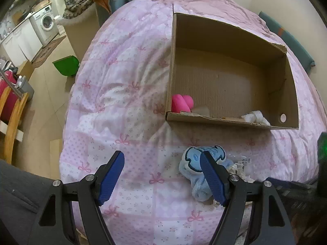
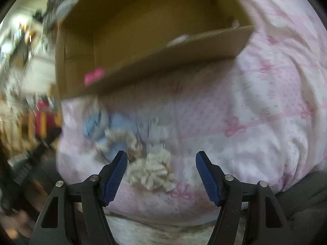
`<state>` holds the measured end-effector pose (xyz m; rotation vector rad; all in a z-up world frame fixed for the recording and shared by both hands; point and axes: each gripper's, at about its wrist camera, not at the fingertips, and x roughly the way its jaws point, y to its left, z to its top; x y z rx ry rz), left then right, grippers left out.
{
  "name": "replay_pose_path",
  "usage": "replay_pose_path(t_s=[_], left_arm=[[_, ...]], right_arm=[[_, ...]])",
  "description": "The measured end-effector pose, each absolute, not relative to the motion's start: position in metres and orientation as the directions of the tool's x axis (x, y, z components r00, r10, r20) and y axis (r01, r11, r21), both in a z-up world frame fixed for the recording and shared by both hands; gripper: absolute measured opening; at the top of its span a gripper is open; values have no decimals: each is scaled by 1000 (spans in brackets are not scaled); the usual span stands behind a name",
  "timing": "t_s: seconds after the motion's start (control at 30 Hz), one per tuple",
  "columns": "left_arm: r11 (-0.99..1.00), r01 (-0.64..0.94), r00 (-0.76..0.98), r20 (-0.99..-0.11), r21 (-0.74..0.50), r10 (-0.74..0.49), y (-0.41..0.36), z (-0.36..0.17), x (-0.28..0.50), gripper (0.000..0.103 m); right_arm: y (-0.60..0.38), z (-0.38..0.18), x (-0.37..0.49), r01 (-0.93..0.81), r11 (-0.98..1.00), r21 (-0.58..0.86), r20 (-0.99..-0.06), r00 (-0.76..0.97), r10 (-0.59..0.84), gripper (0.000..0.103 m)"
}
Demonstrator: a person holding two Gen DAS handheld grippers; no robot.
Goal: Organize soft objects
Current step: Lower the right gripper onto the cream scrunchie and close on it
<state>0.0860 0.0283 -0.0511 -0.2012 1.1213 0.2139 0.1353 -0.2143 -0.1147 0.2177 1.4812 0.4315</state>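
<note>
from the left wrist view, a washing machine (image 1: 47,21) stands far off at the left edge, with a green bin (image 1: 66,65) on the floor just beside the bed. a pink quilt (image 1: 122,94) with bow prints covers the bed. the left gripper (image 1: 162,172) hangs over bare quilt, its jaws apart with nothing between them. the blue plush toy (image 1: 196,163) lies on the quilt just behind its right-hand finger. above that sits an open cardboard box (image 1: 231,120) holding a pink toy (image 1: 181,103) in its near left corner and a white cloth (image 1: 254,117) at its near right.

in the blurred right wrist view, the right gripper (image 2: 161,172) also has its jaws apart, and a cream fluffy toy (image 2: 151,173) lies on the quilt between them, nearer the left finger; whether that finger touches it cannot be told.
</note>
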Motion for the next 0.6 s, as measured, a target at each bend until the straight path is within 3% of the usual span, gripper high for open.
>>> replay_pose_path(t_s=[0.3,0.33,0.37,0.43,0.6], left_arm=[[957,-283,403,-913,-64,58,33,-54,86,74],[957,-282,404,-913,-64,58,33,-54,87,74],[958,-280,405,-913,-64,57,33,-55,87,74],[959,-277,404,-913,-60,59,34,-55,86,74],[955,-289,401,-914,-70,54,36,-56,84,74]], right_arm=[[-175,-129,123,-298,908,294,-952,-13,304,73],[-175,-129,122,-305,906,293,-953,-11,304,67],[-174,-129,120,-315,904,289,-954,-12,300,50],[-176,-130,115,-323,900,292,-954,-25,300,38],[-196,-120,113,-298,889,349,-933,-19,360,27]])
